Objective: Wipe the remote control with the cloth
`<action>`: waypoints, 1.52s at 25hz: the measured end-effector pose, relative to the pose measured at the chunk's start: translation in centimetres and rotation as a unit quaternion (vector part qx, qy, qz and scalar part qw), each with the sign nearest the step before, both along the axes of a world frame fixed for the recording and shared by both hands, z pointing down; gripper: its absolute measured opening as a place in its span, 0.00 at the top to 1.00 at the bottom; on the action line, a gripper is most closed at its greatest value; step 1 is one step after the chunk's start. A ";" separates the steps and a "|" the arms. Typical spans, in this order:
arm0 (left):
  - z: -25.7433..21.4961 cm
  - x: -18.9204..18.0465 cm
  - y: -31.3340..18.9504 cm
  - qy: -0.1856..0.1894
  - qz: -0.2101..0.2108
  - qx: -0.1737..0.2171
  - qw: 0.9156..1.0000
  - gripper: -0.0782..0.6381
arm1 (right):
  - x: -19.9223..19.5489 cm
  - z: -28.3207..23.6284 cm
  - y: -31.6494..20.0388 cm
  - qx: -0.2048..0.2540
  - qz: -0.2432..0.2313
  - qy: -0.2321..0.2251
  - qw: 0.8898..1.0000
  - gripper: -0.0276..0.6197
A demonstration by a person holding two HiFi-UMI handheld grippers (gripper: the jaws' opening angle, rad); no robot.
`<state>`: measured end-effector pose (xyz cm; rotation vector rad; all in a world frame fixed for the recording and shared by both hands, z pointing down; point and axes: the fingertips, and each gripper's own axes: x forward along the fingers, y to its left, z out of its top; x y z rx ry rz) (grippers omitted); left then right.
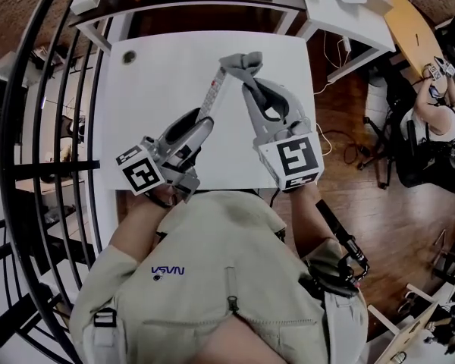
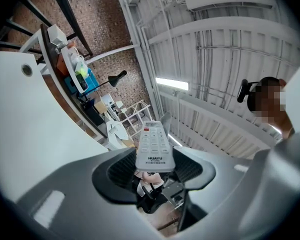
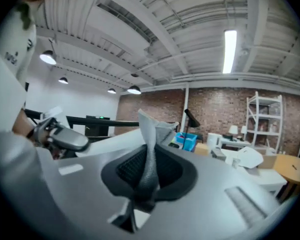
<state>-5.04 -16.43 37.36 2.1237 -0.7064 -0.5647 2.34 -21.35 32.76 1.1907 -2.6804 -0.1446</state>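
Here, remote control (image 2: 155, 145) inside left tool (image 2: 157, 168)

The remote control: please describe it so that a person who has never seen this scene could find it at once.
Look above the white table in the middle. There the left gripper clamps the remote control by one end: a slim white bar with rows of pale buttons and one red button, unlike the soft grey cloth in the right gripper.
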 end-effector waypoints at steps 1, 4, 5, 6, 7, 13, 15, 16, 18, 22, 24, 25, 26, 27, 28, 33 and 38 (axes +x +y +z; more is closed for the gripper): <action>-0.1 0.2 0.2 0.001 0.003 0.001 1.000 0.56 | 0.5 0.0 -0.8 0.001 0.011 0.006 1.000 0.90; -0.4 0.6 0.5 0.005 0.007 0.002 1.000 0.56 | -0.7 0.5 -0.4 0.014 -0.023 0.040 0.999 0.90; -0.5 0.6 0.6 0.007 0.006 0.001 1.000 0.56 | -1.5 0.8 0.3 0.018 -0.043 0.051 0.998 0.90; -0.6 0.5 0.5 0.009 0.004 0.000 1.000 0.56 | -2.3 1.1 1.1 0.021 -0.064 0.061 0.996 0.90; -0.6 0.3 0.5 0.011 0.002 -0.001 1.000 0.56 | -3.1 1.6 2.0 0.022 -0.086 0.074 0.993 0.90; -0.8 -0.8 0.1 0.018 -0.013 -0.002 1.000 0.56 | -6.2 4.6 7.0 0.012 -0.204 0.145 0.968 0.90; -0.9 -0.7 0.2 0.020 -0.011 -0.003 1.000 0.56 | -5.5 4.6 5.8 0.006 -0.183 0.131 0.974 0.90; -1.0 -0.5 0.4 0.022 -0.007 -0.002 1.000 0.56 | -4.7 4.4 4.5 0.004 -0.155 0.122 0.980 0.90; -1.2 0.2 0.8 0.028 0.004 -0.001 1.000 0.55 | -2.9 3.7 1.5 0.002 -0.089 0.103 0.991 0.90; -1.0 1.5 1.5 0.024 0.018 -0.003 1.000 0.55 | -1.7 3.4 -1.5 0.011 -0.051 0.113 0.992 0.90; -1.1 1.7 1.8 0.027 0.021 -0.004 0.999 0.55 | -2.8 3.6 -0.7 0.018 -0.078 0.126 0.989 0.90; -1.1 1.6 1.8 0.025 0.019 -0.005 0.999 0.55 | -3.4 3.8 0.0 0.020 -0.094 0.131 0.987 0.90; -1.1 1.4 1.8 0.021 0.016 -0.005 1.000 0.55 | -4.0 4.1 0.9 0.022 -0.108 0.136 0.985 0.90; -1.0 1.3 1.7 0.018 0.012 -0.006 1.000 0.55 | -4.6 4.4 1.7 0.024 -0.121 0.141 0.982 0.90; -0.9 1.1 1.5 0.015 0.009 -0.007 1.000 0.55 | -5.1 4.7 2.5 0.025 -0.132 0.147 0.980 0.90; -0.1 0.3 1.0 0.007 -0.006 -0.014 1.000 0.55 | -6.7 6.7 5.8 0.013 -0.165 0.162 0.973 0.90; 1.1 0.2 0.8 -0.006 -0.020 -0.022 1.000 0.55 | -5.7 8.1 5.2 -0.024 -0.143 0.133 0.981 0.90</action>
